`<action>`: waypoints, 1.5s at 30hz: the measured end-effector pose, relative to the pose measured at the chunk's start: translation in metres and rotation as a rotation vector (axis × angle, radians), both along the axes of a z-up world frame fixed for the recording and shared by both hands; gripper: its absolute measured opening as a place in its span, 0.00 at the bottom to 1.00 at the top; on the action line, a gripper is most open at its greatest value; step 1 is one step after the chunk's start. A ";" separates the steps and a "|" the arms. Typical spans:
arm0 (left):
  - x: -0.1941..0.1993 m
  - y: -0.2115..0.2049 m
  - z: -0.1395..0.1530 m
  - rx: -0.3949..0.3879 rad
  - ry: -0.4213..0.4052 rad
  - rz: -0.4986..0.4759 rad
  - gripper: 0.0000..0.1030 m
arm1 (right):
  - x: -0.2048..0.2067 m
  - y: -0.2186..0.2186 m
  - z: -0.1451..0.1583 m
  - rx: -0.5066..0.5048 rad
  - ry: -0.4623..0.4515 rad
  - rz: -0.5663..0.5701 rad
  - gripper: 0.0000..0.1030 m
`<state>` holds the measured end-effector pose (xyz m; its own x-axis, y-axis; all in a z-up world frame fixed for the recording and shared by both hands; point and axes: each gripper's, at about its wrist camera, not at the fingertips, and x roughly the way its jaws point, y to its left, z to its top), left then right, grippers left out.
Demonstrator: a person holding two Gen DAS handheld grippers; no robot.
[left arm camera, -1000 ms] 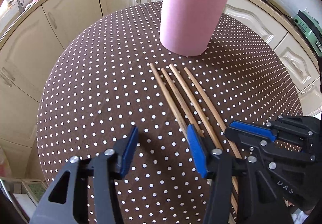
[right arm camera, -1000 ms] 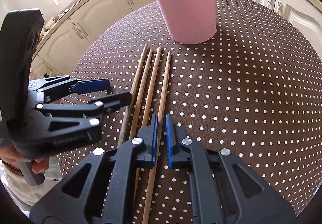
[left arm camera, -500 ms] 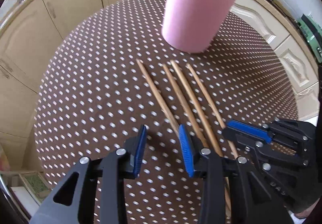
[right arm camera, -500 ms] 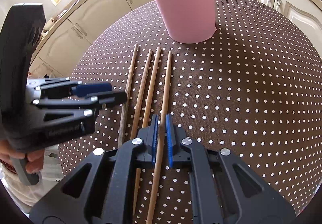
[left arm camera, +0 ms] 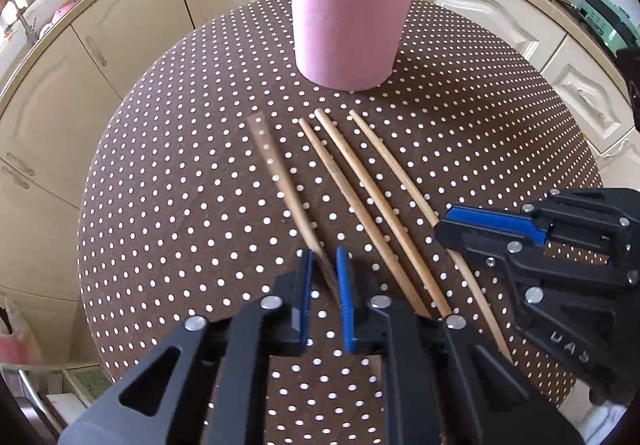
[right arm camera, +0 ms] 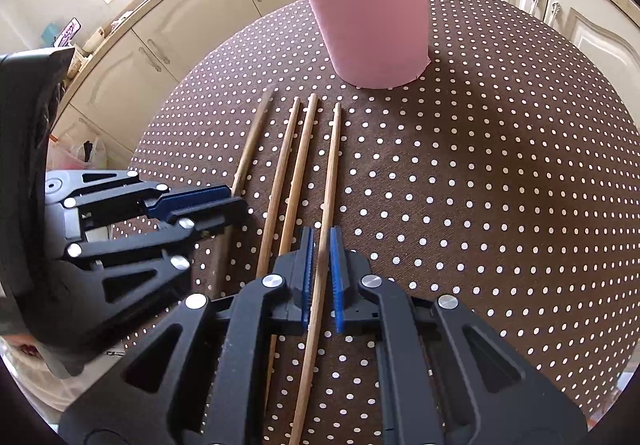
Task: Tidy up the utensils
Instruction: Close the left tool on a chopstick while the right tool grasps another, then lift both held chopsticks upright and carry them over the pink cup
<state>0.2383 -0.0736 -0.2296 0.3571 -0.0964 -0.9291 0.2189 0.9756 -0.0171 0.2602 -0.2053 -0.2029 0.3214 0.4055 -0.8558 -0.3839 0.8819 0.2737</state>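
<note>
Four wooden chopsticks lie side by side on the brown polka-dot table (left arm camera: 172, 185), in front of a pink holder (left arm camera: 352, 17) with several sticks standing in it. My left gripper (left arm camera: 322, 257) is closing its jaws on the leftmost chopstick (left arm camera: 280, 177); the blue pads press its near end, and its far tip is blurred. My right gripper (right arm camera: 319, 241) is shut on the rightmost chopstick (right arm camera: 331, 173), which still lies along the table. The two middle chopsticks (right arm camera: 296, 165) lie free between them. The pink holder (right arm camera: 368, 13) stands just beyond the stick tips.
Cream kitchen cabinets (left arm camera: 60, 85) and a worktop curve around the back of the round table. The left gripper's body (right arm camera: 120, 229) sits close beside the right gripper, and a hand holds it at the lower left edge.
My left gripper's jaws went from wide open to shut around the leftmost chopstick, whose far end swung left away from the others. The right gripper has stayed shut on its chopstick.
</note>
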 end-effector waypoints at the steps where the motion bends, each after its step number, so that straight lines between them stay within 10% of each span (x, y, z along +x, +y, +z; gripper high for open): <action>1: 0.001 0.002 0.000 -0.004 0.002 -0.005 0.07 | 0.001 0.001 -0.001 -0.009 0.002 0.001 0.09; 20: 0.001 0.010 -0.002 -0.003 -0.005 -0.043 0.06 | 0.029 0.068 0.003 -0.280 0.085 0.106 0.08; 45: -0.035 0.048 0.055 -0.180 -0.269 -0.047 0.05 | -0.023 0.038 0.065 -0.037 -0.174 0.025 0.06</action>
<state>0.2032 -0.0256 -0.1749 0.5790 -0.2724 -0.7685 0.2836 0.9510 -0.1234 0.2370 -0.1669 -0.1377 0.4564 0.3845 -0.8024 -0.4445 0.8797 0.1687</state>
